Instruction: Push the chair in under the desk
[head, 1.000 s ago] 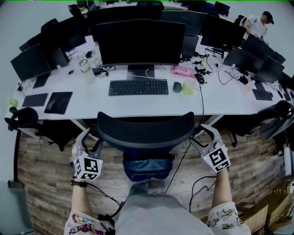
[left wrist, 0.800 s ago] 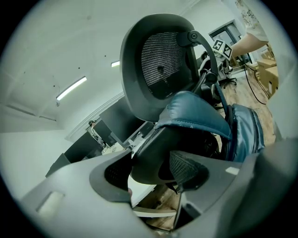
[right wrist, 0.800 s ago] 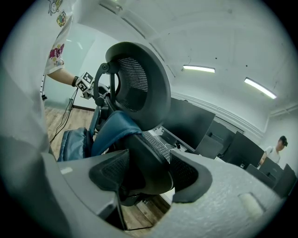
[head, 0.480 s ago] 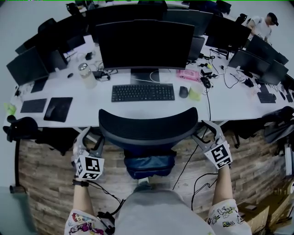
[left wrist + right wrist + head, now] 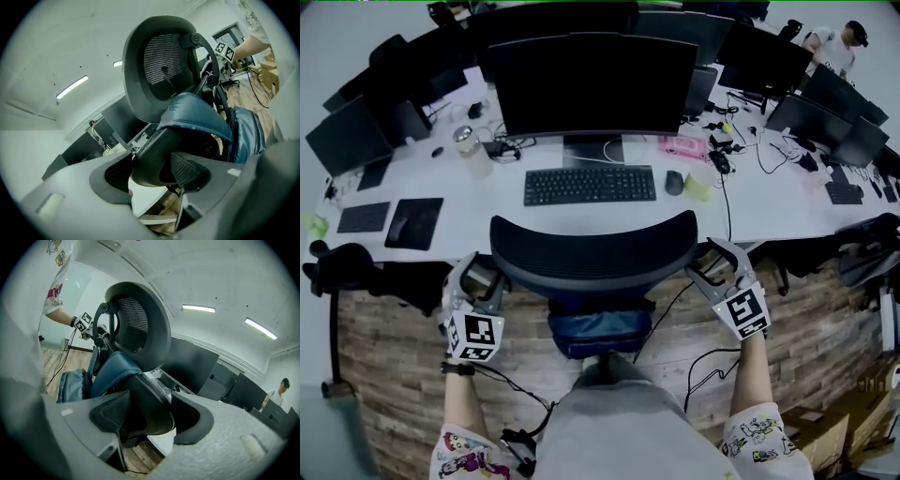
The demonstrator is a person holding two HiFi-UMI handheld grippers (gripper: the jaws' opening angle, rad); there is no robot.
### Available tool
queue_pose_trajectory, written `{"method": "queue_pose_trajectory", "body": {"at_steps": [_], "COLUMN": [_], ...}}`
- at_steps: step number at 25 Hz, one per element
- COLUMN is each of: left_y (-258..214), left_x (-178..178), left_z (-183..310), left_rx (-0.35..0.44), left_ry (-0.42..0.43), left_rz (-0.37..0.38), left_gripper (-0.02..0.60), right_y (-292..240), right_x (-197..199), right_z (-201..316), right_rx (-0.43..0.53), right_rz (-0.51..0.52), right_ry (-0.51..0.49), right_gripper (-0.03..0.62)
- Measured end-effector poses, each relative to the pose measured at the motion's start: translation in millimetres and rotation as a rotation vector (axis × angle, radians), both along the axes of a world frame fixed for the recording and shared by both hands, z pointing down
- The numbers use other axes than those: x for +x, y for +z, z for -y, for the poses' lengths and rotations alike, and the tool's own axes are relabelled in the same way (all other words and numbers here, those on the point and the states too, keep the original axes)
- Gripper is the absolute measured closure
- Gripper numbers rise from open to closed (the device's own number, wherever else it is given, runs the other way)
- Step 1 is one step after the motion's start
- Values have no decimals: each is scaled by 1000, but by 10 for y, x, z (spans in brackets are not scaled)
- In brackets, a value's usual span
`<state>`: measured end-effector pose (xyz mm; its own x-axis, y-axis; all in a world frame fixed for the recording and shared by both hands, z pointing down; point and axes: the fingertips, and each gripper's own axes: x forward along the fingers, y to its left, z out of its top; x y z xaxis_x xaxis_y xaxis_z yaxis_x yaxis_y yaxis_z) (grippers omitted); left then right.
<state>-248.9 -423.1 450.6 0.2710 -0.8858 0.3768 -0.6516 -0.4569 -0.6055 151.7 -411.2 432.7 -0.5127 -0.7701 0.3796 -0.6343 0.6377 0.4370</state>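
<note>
A black mesh-backed office chair [image 5: 592, 248] stands at the front edge of the white desk [image 5: 487, 214], its backrest top just over that edge. A blue padded garment [image 5: 598, 330] lies on its seat. My left gripper [image 5: 478, 274] is shut on the chair's left armrest [image 5: 151, 161], which fills the gap between the jaws of that gripper [image 5: 150, 172]. My right gripper [image 5: 710, 259] holds the right armrest [image 5: 149, 405] the same way, and here too the gripper [image 5: 147, 417] has a pad on each side of the armrest. The mesh backrest [image 5: 164, 61] rises above both armrests.
On the desk are a large monitor [image 5: 592, 84], a keyboard [image 5: 590, 185], a mouse [image 5: 674, 184] and a clear jar [image 5: 472, 150]. Cables [image 5: 712, 366] trail over the wooden floor. Another black chair [image 5: 342, 262] stands at the left. A person [image 5: 834, 47] sits far right.
The chair has rolled forward toward the desk with both grippers still on its armrests; its backrest top now overlaps the desk's front edge.
</note>
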Motion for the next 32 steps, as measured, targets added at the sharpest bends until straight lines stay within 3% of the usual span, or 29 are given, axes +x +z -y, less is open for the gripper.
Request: {"method": "queue_pose_trajectory", "body": {"at_steps": [21,28,32], "left_y": [46,-36,-145], "left_x": [8,-44,-74], "left_z": [-2,-46,-175], "left_rx": [-8,-7,0], "left_ry": [-34,-78,-103], "left_rz": [14,-16,-86], "left_gripper": [311,259,256], "right_y": [31,4,-81], "right_x": [-21,-16,-10], "right_z": [-5,-43,-128], "right_rx": [3,19,31], "right_rz": [-12,-35,-15], "right_ry": [-8,-6,0], "right_gripper": [315,315,315]}}
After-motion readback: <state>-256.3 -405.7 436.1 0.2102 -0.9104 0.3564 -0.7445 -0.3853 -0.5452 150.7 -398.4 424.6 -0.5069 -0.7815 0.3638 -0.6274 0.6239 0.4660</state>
